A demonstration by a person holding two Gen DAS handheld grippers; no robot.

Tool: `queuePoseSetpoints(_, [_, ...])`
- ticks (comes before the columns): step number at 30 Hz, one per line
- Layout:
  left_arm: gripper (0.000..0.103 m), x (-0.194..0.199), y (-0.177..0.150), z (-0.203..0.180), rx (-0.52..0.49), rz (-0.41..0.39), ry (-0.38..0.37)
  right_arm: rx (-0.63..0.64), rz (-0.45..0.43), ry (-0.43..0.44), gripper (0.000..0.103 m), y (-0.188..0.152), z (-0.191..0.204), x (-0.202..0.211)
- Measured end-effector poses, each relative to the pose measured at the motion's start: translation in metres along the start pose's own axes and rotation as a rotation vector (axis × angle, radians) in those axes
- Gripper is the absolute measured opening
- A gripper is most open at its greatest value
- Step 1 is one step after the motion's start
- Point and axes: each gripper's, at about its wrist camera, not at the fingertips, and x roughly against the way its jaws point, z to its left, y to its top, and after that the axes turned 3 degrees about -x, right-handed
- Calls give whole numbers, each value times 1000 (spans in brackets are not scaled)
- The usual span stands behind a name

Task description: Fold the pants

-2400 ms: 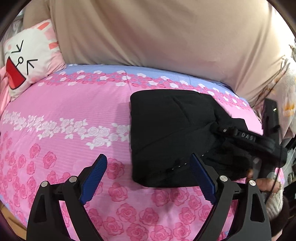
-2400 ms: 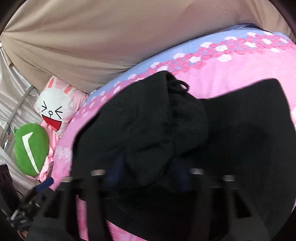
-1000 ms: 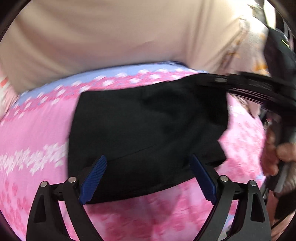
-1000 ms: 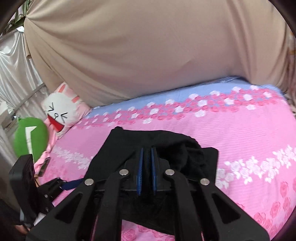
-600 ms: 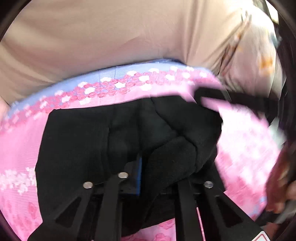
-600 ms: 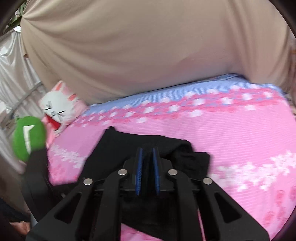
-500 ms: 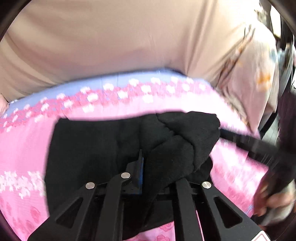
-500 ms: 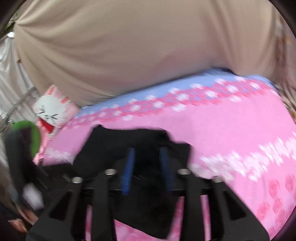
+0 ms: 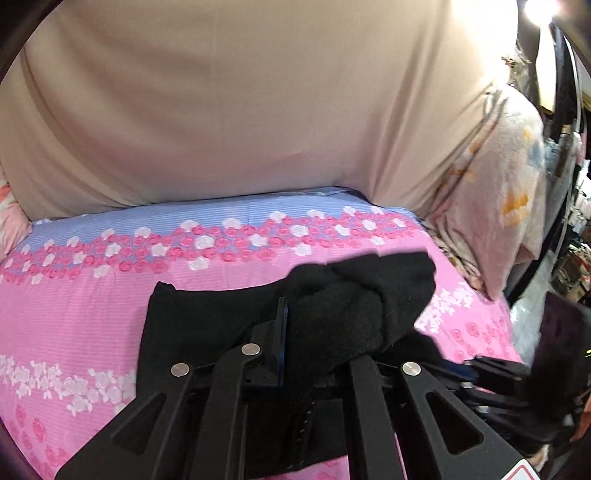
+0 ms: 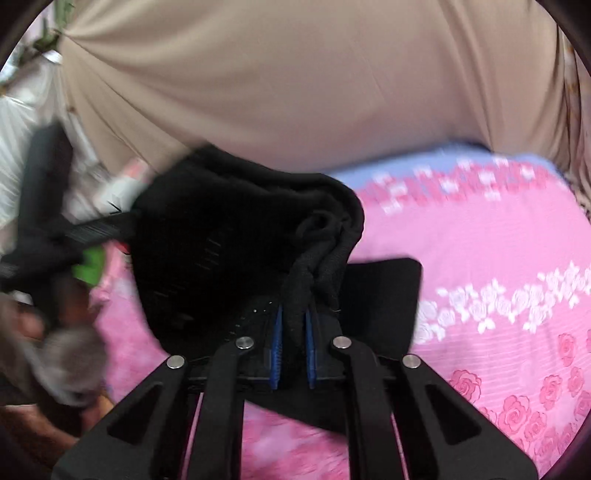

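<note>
Both the left gripper (image 9: 295,332) and right gripper (image 10: 293,339) are pinching bunched edges of the soft, limp black pants (image 9: 207,332), which are sagging mid-frame over the pink bedsheet (image 9: 74,317), likely needing matched corner grips.

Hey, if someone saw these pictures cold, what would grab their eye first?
Probably the black pants, bunched and lifted off the pink rose-print bedsheet, with both the left gripper and the right gripper clamped on folds of them. Behind the bed hangs a big beige curtain.

Beige cloth backdrop (image 9: 229,122) behind bed; pink rose-print sheet (image 9: 74,314); bright light (image 9: 541,9) upper right.
</note>
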Motion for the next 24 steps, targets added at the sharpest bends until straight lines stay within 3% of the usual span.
queuePoseSetpoints(2, [6,-15,-13,-14,-40,44,-19,-15,44,-108,10,-16,-16,-11])
queuePoseSetpoints(3, [9,-28,-23,-20,-54,79,-32,-38,114,-198,14,-30,-35,-29])
queuePoseSetpoints(5, [23,-63,-48,-34,-87,193,-60,-119,160,-284,21,-48,-64,-41])
queuePoseSetpoints(6, [23,-72,-57,-36,-88,229,-66,-149,142,-270,27,-51,-70,-36])
queuePoseSetpoints(8, [25,-71,-68,-37,-89,233,-66,-176,76,-258,28,-46,-70,-11])
queuePoseSetpoints(9, [36,-62,-69,-34,-90,207,-69,-170,35,-263,31,-38,-66,2])
queuePoseSetpoints(10, [46,-55,-69,-31,-84,192,-67,-164,17,-257,41,-33,-63,8])
queuePoseSetpoints(11, [64,-42,-69,-24,-68,159,-58,-156,5,-236,46,-25,-62,11])
queuePoseSetpoints(12, [66,-30,-68,-17,-56,127,-52,-148,2,-198,56,-16,-58,10])
queuePoseSetpoints(13, [66,-24,-68,-15,-53,117,-49,-141,10,-173,61,-10,-55,5])
queuePoseSetpoints(18, [73,11,-74,11,-40,81,26,-147,106,-77,61,6,-47,-40])
queuePoseSetpoints(20, [73,20,-77,22,-22,75,44,-199,146,-43,61,7,-49,-57])
queuePoseSetpoints(24, [73,32,-86,56,39,81,77,-362,182,106,61,0,-69,-68])
